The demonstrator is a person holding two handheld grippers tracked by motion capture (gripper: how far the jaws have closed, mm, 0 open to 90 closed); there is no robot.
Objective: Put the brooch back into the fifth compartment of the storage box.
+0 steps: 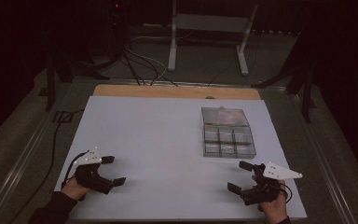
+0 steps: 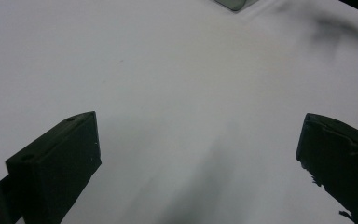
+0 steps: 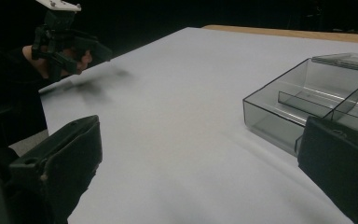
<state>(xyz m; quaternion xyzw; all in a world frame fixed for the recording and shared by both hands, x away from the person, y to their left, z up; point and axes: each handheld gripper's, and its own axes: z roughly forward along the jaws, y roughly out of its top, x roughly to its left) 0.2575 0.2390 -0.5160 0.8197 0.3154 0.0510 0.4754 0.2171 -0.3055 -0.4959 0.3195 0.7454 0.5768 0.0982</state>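
Overhead, a clear compartment box point(image 1: 227, 132) lies on the white sheet point(image 1: 158, 140) toward the far right, well ahead of the right gripper point(image 1: 241, 176) and well apart from the left gripper point(image 1: 113, 170). Both stand wide open and empty. Left gripper view: bare sheet between spread jaws. Right gripper view: the box sits just beyond the right-hand jaw.
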